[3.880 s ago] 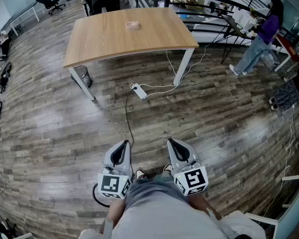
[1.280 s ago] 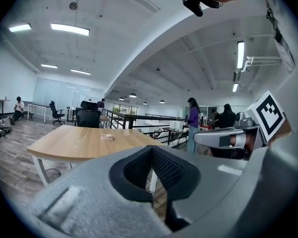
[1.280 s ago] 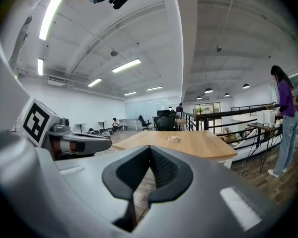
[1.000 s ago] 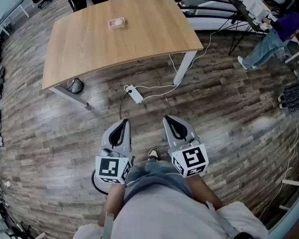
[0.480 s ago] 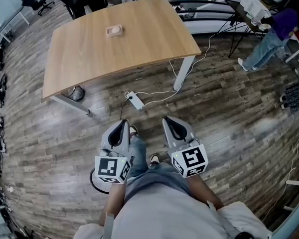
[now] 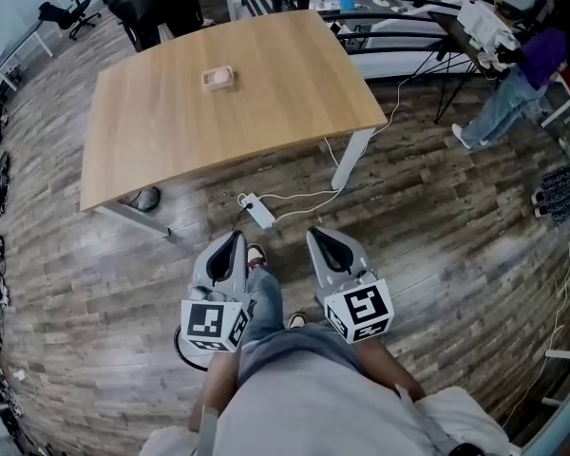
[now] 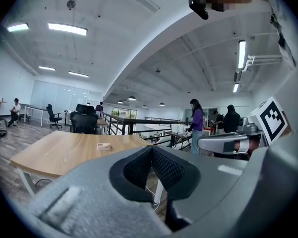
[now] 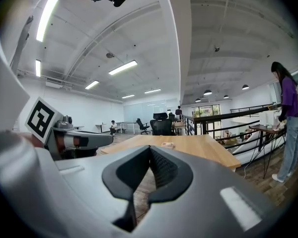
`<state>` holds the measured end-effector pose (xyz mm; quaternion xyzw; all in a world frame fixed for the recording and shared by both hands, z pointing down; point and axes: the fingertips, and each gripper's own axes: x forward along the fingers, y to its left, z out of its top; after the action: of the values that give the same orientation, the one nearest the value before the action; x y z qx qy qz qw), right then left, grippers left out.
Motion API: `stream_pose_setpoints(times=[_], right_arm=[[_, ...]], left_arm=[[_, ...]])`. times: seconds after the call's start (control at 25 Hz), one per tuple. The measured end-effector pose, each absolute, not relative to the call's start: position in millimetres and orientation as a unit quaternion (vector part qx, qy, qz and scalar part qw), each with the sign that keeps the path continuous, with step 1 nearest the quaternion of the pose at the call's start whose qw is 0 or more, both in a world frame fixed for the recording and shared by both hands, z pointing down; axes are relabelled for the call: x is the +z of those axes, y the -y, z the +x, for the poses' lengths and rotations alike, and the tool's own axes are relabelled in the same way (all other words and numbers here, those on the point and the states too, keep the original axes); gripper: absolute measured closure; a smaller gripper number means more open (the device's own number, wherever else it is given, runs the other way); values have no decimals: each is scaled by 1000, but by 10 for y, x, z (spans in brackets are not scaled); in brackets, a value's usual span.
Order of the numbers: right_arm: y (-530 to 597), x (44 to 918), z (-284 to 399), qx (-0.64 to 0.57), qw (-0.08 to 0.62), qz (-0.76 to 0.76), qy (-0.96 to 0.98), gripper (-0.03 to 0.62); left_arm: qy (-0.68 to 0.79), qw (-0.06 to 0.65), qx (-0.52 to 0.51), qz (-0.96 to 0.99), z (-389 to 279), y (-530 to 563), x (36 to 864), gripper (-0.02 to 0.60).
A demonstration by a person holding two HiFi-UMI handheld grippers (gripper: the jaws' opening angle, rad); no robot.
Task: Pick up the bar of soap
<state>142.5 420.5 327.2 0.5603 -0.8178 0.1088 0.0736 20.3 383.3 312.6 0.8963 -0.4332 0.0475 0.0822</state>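
Note:
The bar of soap [image 6: 218,77], small and pinkish, lies on the far half of a wooden table [image 6: 171,131]. It also shows far ahead as a small block in the left gripper view [image 7: 104,146] and the right gripper view [image 8: 167,144]. My left gripper [image 6: 230,245] and right gripper [image 6: 323,237] are held side by side over the wood floor, well short of the table, both pointing toward it. Each has its jaws shut with nothing between them [image 7: 151,148] [image 8: 150,150].
A white power strip [image 6: 259,211] and its cable lie on the floor in front of the table's white leg [image 6: 350,158]. A dark bin [image 6: 142,198] sits under the table's left side. A person in purple [image 6: 513,74] stands at the far right by desks and a railing.
The person carrying the grippers has stepped toward the table, a foot coming forward between the grippers. The table and soap sit nearer in the head view. Both grippers stay shut.

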Motion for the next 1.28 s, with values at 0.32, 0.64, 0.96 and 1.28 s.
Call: stream_pose_setpoints(times=[0.32,0.64,0.96,1.28], right_arm=[[-3508,3314,1217,113,78,553,822,591],[-2665,3288,852,114,89,544,826,591],[-1954,3236,574,104,116,542,826,591],[-1516,3272,532,95,138,553,816,591]], left_arm=[[431,85,46,897,50,-3121,3139,580],[427,92,43,899,-229,-2254,3122,580],[420,103,23,902,-458,-1472,3106,580],[409,116,11,905,-522,-996,3179,580]])
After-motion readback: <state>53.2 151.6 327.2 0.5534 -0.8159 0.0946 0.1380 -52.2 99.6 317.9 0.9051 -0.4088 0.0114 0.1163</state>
